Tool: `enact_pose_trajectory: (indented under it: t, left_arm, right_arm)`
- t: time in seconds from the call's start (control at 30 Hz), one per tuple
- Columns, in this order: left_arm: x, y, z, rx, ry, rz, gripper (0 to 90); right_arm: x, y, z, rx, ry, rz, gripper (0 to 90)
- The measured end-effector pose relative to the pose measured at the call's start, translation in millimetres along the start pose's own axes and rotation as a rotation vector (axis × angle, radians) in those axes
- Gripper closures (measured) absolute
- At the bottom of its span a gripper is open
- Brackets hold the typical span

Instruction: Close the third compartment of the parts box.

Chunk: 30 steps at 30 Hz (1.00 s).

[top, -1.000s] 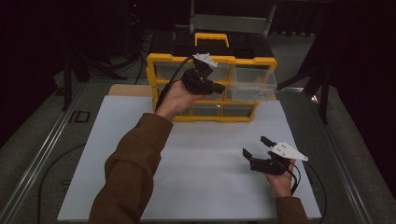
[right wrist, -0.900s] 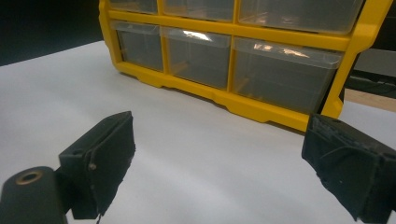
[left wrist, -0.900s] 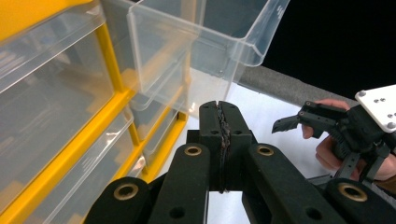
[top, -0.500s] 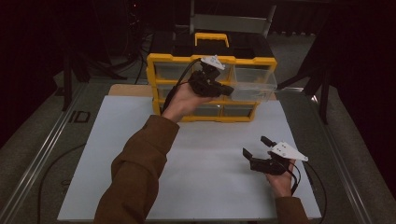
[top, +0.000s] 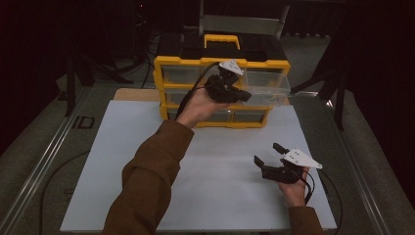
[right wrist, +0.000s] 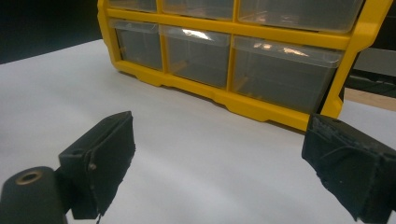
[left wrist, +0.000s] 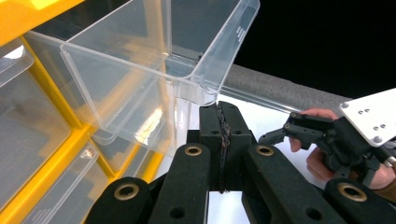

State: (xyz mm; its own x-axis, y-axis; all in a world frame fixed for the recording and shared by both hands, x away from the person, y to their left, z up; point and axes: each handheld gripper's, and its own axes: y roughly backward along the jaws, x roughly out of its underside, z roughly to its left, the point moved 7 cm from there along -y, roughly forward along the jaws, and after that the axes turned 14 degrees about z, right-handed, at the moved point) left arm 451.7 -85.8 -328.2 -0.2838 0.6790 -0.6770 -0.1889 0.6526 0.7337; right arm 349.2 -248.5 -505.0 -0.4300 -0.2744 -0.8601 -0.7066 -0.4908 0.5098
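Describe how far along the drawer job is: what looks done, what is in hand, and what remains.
Done: one clear drawer stands pulled partway out of the yellow organizer.
In hand: the left hand-held gripper, jaws shut, sits just under that drawer's front lip.
Left: whether the drawer comes out fully or gets filled cannot be told; the right hand-held gripper waits open over the white table.

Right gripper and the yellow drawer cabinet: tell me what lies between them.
Nothing but bare white tabletop. In the right gripper view, the open right gripper faces the yellow drawer cabinet across it; the high view agrees.
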Motion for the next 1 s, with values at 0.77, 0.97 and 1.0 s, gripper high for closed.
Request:
enact_pose_trajectory:
  t: [0.77,0.97,1.0]
  left_arm:
    - [-10.0,-6.5,6.9,-0.063,-0.001,0.01,90.0]
    - [-10.6,-8.2,9.9,-0.063,0.018,-0.003,90.0]
    - [-10.6,-8.4,10.2,-0.061,0.02,-0.005,90.0]
  right_arm:
    - [0.0,-0.7,-0.1,0.0,0.004,0.003,9.2]
    - [-0.1,-1.1,0.2,0.0,0.007,0.004,9.2]
    - [-0.2,-1.2,0.3,0.0,0.007,0.004,9.2]
